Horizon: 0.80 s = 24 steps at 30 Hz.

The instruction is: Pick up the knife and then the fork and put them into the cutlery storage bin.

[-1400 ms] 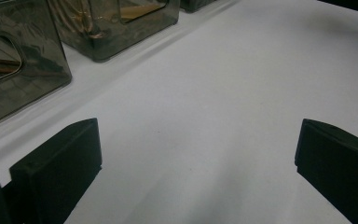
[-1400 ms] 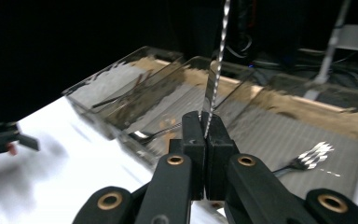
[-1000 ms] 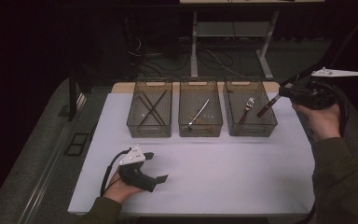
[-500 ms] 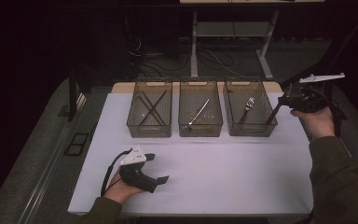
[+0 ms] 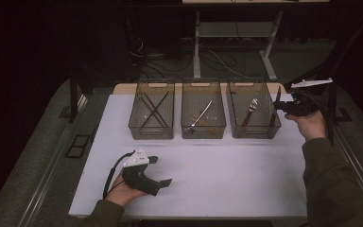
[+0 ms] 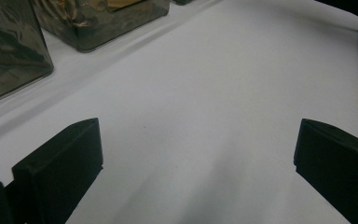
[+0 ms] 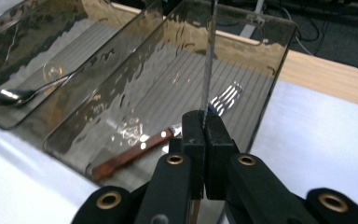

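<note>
My right gripper [image 5: 279, 106] [image 7: 204, 127] is shut on a table knife [image 7: 209, 56], whose thin metal blade [image 5: 278, 96] stands upright just past the right side of the right bin [image 5: 255, 135]. A fork [image 5: 251, 107] [image 7: 224, 100] with a brown handle lies in that bin. My left gripper [image 5: 161, 170] [image 6: 196, 140] rests open on the white table [image 5: 227, 165] at the front left, nothing between its jaws.
Three smoky clear bins stand in a row at the back. The left bin [image 5: 151, 134] holds crossed dark chopsticks [image 5: 153, 109]; the middle bin [image 5: 203, 133] holds a spoon [image 5: 201, 115] [image 7: 9, 96]. A wooden board edge [image 7: 335, 77] lies behind them.
My right gripper has drawn back to the right from over the right bin and turned the knife from a slant to upright. The left gripper has not moved.
</note>
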Each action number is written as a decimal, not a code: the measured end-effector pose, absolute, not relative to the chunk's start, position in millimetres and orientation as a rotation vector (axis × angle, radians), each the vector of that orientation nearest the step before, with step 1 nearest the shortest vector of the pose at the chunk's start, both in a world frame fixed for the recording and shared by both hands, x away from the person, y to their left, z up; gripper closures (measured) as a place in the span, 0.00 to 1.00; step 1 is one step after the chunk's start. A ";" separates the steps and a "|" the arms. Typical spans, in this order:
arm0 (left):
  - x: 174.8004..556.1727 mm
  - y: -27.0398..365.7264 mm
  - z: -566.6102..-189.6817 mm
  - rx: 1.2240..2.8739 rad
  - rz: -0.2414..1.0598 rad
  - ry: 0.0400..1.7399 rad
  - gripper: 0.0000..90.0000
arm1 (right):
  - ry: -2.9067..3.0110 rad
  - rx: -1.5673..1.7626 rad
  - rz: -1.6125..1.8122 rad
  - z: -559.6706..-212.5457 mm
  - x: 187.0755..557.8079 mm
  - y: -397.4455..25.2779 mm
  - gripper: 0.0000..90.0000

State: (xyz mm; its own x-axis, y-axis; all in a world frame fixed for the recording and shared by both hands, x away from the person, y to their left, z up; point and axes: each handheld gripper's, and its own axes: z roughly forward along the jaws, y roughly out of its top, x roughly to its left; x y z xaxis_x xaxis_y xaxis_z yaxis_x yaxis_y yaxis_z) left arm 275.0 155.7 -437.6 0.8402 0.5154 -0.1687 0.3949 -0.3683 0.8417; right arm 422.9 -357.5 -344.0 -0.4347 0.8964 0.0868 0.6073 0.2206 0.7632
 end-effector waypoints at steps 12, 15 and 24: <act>275.3 155.3 -437.1 1.997 0.143 0.663 0.00 | 2.109 1.377 1.080 -365.0 446.6 -338.1 0.97; 275.2 155.6 -436.7 1.994 0.141 0.663 0.00 | 2.157 1.397 1.002 -374.5 450.5 -331.3 0.91; 275.2 155.2 -436.8 1.994 0.139 0.663 0.00 | 2.145 1.417 1.053 -380.1 448.6 -330.0 0.63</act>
